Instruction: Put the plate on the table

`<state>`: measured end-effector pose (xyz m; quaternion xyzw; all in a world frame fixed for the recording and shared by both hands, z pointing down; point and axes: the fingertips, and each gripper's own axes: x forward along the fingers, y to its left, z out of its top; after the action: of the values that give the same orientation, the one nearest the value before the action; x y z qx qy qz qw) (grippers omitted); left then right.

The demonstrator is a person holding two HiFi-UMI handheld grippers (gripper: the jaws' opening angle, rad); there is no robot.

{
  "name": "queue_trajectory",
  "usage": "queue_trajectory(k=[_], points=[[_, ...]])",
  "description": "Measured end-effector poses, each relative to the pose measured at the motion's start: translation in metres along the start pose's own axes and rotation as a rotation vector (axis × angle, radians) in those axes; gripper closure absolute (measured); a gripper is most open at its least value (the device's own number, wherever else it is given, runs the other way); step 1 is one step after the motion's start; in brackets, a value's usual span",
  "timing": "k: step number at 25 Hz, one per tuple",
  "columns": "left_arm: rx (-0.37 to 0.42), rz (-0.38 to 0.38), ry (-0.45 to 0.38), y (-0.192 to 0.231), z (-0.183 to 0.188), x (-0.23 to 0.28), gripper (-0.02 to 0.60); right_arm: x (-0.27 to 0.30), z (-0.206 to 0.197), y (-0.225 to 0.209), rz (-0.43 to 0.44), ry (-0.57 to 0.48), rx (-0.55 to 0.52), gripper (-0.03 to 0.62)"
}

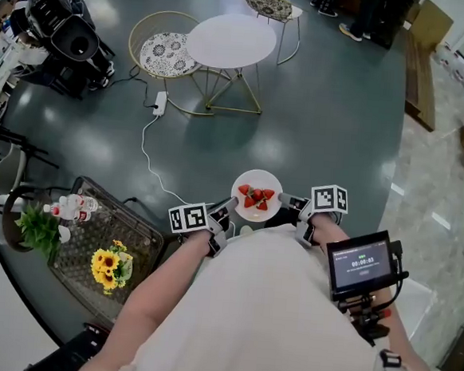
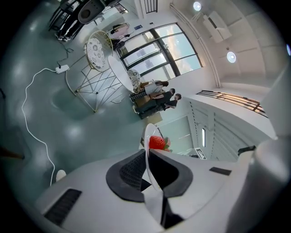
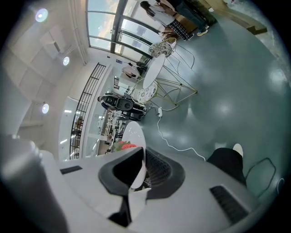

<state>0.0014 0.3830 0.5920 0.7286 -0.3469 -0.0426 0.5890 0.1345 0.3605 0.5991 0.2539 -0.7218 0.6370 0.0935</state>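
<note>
Plate (image 1: 257, 179) with strawberries (image 1: 255, 197) is held in the air close in front of you. Your left gripper (image 1: 227, 211) pinches its left rim and your right gripper (image 1: 288, 201) pinches the right rim. Nothing is set down yet. The round white table (image 1: 231, 41) stands far ahead, well apart, with a bare top. Remaining: reach it and lower the plate level. Glossy grey-green floor (image 1: 334, 109); a white cable (image 1: 146, 146) lies between

Round white plate (image 1: 256, 179) carrying red strawberries (image 1: 255, 197): clamped between left gripper (image 1: 228, 210) on its left rim and right gripper (image 1: 285, 202) on its right rim. Round white table (image 1: 231, 41) well ahead, patterned round seat (image 1: 169, 54) just left of it. Wire-mesh tabletop (image 1: 136, 229) at near left, bearing yellow sunflowers (image 1: 110, 265) and clear plastic bottles (image 1: 74, 206).
</note>
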Motion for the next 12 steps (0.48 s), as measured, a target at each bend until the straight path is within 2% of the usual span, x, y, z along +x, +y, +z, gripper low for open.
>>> queue_trajectory(k=[6,12], points=[[-0.006,0.032,-0.010,0.011,0.022,-0.001,0.563,0.021,0.016,0.001,-0.043,-0.014,-0.008,0.572],[-0.041,0.036,-0.024,0.019,0.034,0.004,0.563,0.028,0.027,0.002,-0.048,-0.025,-0.002,0.572]])
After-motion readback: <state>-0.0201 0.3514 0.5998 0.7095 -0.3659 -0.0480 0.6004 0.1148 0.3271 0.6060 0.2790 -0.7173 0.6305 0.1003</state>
